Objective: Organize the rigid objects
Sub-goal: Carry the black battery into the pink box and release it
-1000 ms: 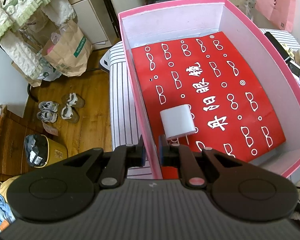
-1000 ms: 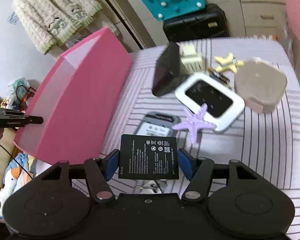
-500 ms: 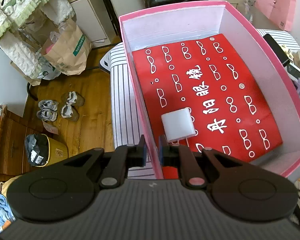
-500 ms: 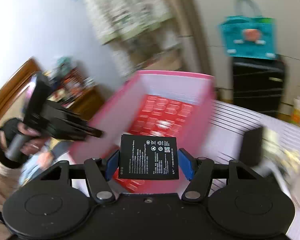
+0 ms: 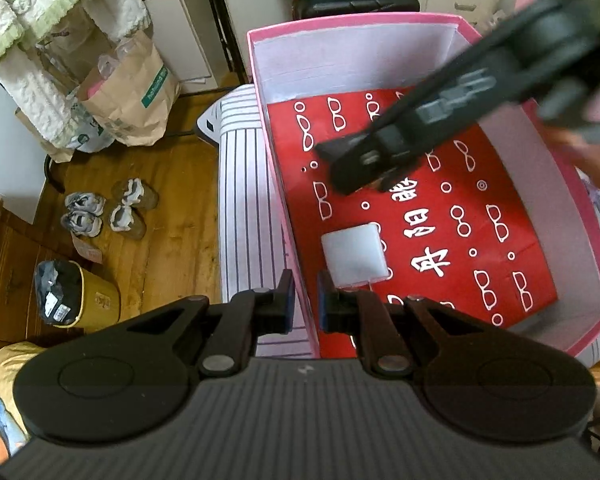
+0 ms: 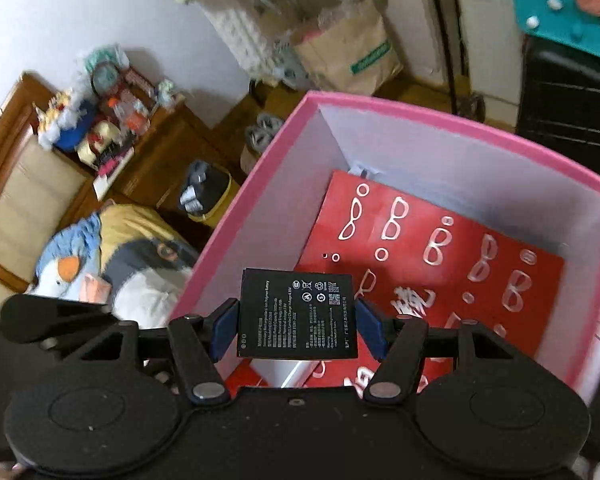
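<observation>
A lived-in room of a home, likely a bedroom: pairs of shoes (image 5: pixel 104 212) sit on the wooden floor (image 5: pixel 172 208) at left of the left wrist view, a paper shopping bag (image 5: pixel 136 92) leans by white cupboards (image 5: pixel 184 20) at upper left, and a penguin plush toy (image 6: pixel 72 264) lies at left of the right wrist view below a wooden cabinet (image 6: pixel 148 160) crowded with trinkets.
</observation>
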The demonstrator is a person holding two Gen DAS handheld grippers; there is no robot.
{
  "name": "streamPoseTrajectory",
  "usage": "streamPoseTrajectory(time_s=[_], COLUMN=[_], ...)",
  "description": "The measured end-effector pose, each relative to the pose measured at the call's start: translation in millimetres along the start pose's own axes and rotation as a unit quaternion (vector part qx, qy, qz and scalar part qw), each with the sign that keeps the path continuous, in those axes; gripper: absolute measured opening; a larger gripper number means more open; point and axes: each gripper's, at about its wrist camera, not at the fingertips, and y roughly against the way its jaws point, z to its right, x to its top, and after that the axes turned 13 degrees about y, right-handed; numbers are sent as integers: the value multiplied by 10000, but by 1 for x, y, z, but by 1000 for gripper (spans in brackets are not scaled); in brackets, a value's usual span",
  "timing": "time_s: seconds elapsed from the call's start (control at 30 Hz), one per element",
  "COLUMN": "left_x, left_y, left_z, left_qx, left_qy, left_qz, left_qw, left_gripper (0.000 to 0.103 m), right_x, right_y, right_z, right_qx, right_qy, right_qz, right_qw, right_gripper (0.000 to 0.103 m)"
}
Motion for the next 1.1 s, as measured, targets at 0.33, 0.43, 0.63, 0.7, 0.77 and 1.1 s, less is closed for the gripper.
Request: streamPoseTrajectory(time_s=[0.33,0.43,0.63,0.7,0.77,1.1], left_x=[-3,-3,-2,-2,-4,-10], left_y=[-4,-2,4,3,2,3], left_z=[-1,-1,-2,-1,-1,-1], left_qx=[-74,-73,-80,-61,-56,-60], left_qy=[-36,-65,-49,-53,-37,-32], left_qz=[-5,20,80,93,101,174], left_qw=[10000,10000,9999,9999,9999,9998], left_gripper=[9,9,10,10,9,8], right_x=[11,11,1,-7,-20,-122], right_y=[-49,-50,-3,21,46,144], right_z=[5,2,1,1,-1,-23], right_qx=[-644,-746,-936,-946,-956,-1410], right_qy=[115,310,301,261,302,953], right_qz=[-226,-193,374,550,773,2214], right_qw=[9976,9965,9944,9937,9920,9602], right_gripper=[68,69,72,72,72,73])
